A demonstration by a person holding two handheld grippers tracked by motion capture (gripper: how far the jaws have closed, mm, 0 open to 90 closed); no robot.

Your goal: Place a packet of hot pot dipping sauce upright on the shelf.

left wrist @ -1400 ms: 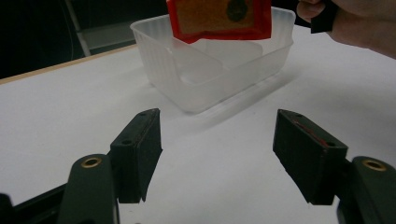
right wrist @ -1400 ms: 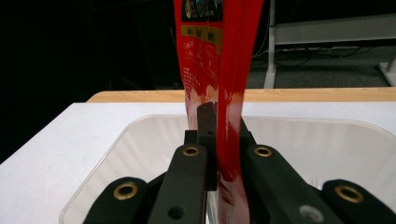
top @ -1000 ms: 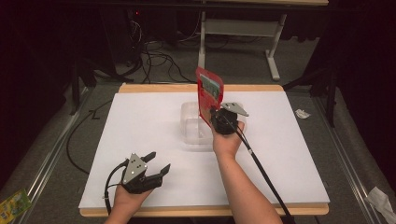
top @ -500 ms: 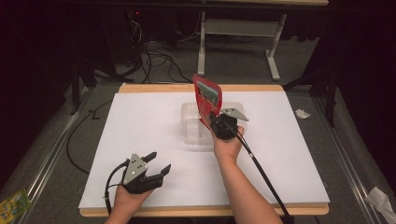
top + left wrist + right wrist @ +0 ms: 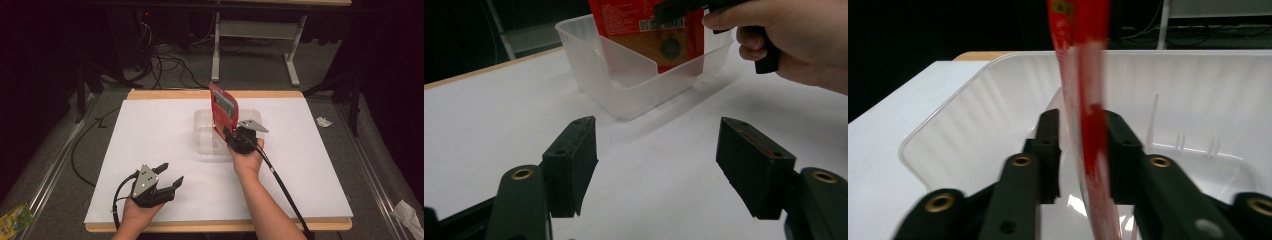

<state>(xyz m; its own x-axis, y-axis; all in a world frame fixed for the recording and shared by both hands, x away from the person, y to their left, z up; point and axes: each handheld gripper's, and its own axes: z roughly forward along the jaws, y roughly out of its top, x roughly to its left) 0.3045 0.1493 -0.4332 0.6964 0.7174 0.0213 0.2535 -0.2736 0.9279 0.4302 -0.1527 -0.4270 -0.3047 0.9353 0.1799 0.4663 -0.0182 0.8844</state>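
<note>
Right claw [image 5: 1079, 150] clamped on red packet [image 5: 223, 108], held upright over clear tub [image 5: 206, 145], lower edge dipping inside. Risk: thin packet slipping or snagging tub rim, tipping light tub. Left claw [image 5: 167, 174] spread open, empty, near table [image 5: 150, 120] front edge.

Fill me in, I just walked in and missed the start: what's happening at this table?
A person is working with two handheld grippers. The right gripper has its fingers shut on a red packet, holding it upright over a clear plastic tub in the middle of the white table; the packet's lower edge sits inside the tub. The left gripper is open and holds nothing, low over the table's near edge, pointing toward the tub.
</note>
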